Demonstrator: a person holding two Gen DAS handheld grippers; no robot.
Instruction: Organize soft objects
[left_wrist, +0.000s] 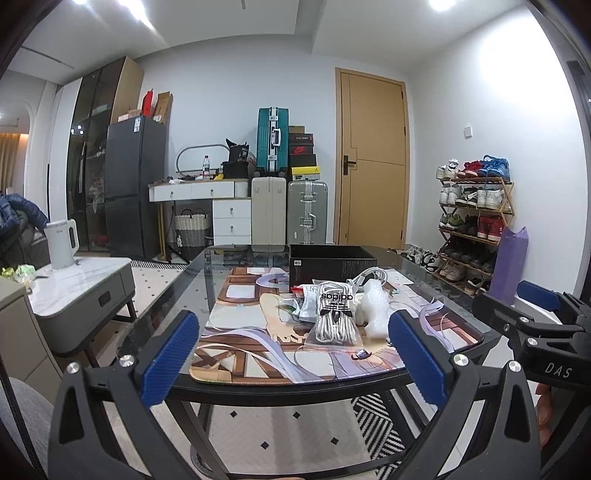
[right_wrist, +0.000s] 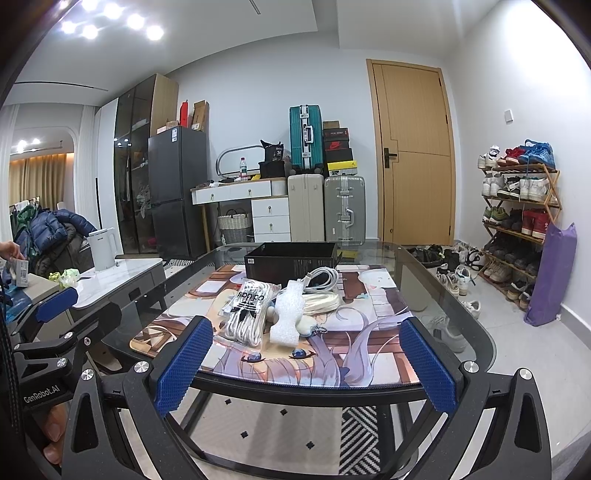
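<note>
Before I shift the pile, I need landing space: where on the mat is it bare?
The mat is bare along its near edge, in front of the Adidas sock pack and foam piece, and on its left and right sides. The middle is crowded, back to the black box, where the white cable lies.

left gripper (left_wrist: 293, 358): blue pads spread wide, nothing between, short of bench (left_wrist: 177, 295) near edge | printed mat (left_wrist: 240, 354): bagged adidas laces (left_wrist: 337, 317), white foam piece (left_wrist: 375, 308) just right of it, coiled white cable (left_wrist: 371, 275) behind | black box (left_wrist: 332, 264): at the mat's far end | right gripper (left_wrist: 535, 314): at right edge
</note>
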